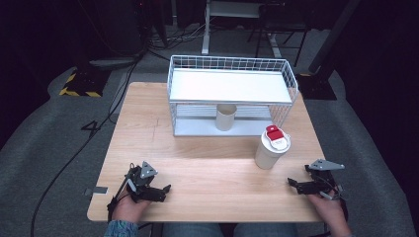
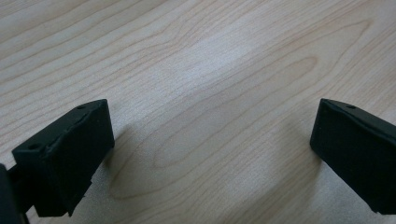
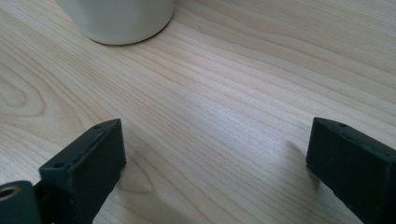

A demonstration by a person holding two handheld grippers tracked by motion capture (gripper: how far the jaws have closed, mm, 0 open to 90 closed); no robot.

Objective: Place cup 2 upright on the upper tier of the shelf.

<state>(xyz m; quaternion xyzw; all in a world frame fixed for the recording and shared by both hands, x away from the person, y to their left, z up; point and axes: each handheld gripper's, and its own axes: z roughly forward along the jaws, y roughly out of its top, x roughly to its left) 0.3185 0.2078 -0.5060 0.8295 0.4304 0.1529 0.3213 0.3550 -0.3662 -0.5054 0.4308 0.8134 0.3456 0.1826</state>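
Cup with red-and-white lid (image 1: 272, 148) upright on tabletop (image 1: 207, 187) just in front of wire rack (image 1: 232, 94), probably light, smooth, a little slippery, best taken around mid-body; left hand-held gripper (image 1: 160, 190) and right hand-held gripper (image 1: 295, 185) both wide, empty.

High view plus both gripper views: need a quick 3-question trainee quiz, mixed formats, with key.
1. True or false: the right gripper is shut on the lidded cup.
2. Where does the plain cup stand? A) on the wire rack's top shelf B) under that shelf, on the rack's lower tray C) beside the left gripper
3. Fill in: the lidded cup's lid carries a ___ tab.

Key: 1 false, both grippers rest open on the table; 2 B; 3 red.
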